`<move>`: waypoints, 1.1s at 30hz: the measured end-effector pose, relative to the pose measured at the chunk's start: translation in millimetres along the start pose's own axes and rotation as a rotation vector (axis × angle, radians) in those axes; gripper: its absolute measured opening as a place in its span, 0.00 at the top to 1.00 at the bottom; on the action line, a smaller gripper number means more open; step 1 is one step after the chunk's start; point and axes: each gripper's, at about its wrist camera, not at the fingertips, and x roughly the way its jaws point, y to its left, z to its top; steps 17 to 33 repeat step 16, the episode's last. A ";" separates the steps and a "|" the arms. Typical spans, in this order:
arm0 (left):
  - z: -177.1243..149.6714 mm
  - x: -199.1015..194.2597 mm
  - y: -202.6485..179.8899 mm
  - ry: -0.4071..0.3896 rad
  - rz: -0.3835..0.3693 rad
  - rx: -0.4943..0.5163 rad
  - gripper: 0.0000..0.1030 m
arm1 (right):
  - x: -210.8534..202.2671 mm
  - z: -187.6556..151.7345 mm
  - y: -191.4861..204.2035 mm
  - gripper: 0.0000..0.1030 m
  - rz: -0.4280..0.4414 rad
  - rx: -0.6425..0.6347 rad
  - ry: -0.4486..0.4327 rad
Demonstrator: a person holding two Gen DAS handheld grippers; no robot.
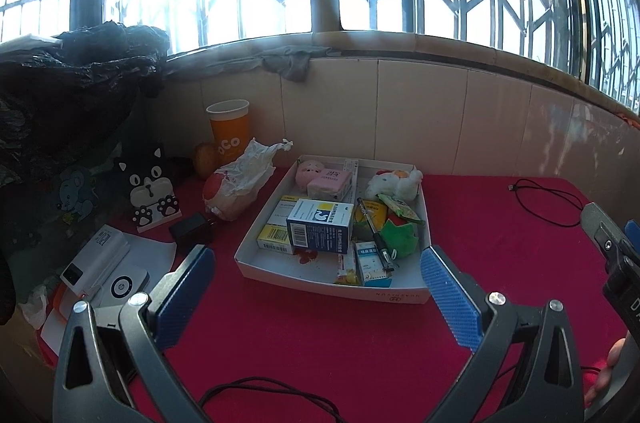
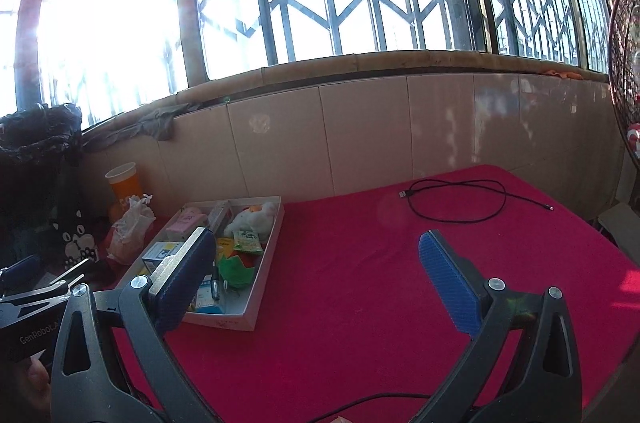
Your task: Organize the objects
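Observation:
A white cardboard tray (image 1: 320,285) (image 2: 240,319) sits on the red tablecloth, filled with several items: medicine boxes (image 1: 320,227), a pink box (image 1: 330,183), a white plush toy (image 1: 394,183) (image 2: 252,219), a green plush (image 1: 398,237) (image 2: 238,271), a black pen (image 1: 374,235) and snack packets. My left gripper (image 1: 316,269) is open just in front of the tray's near edge, nothing between its blue pads. My right gripper (image 2: 316,255) is open over the bare cloth to the right of the tray, holding nothing.
A black USB cable (image 1: 548,199) (image 2: 460,203) lies at the far right of the cloth (image 2: 360,303). Left of the tray are a crumpled white bag (image 1: 240,183), an orange paper cup (image 1: 230,131), a black charger (image 1: 192,231), a cat-shaped stand (image 1: 152,191) and a white device (image 1: 104,271). A tiled wall runs behind.

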 end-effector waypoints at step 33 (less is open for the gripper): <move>-3.3 -6.2 -0.2 -0.009 0.008 0.004 0.00 | -3.5 0.9 -9.4 0.00 0.004 0.019 0.000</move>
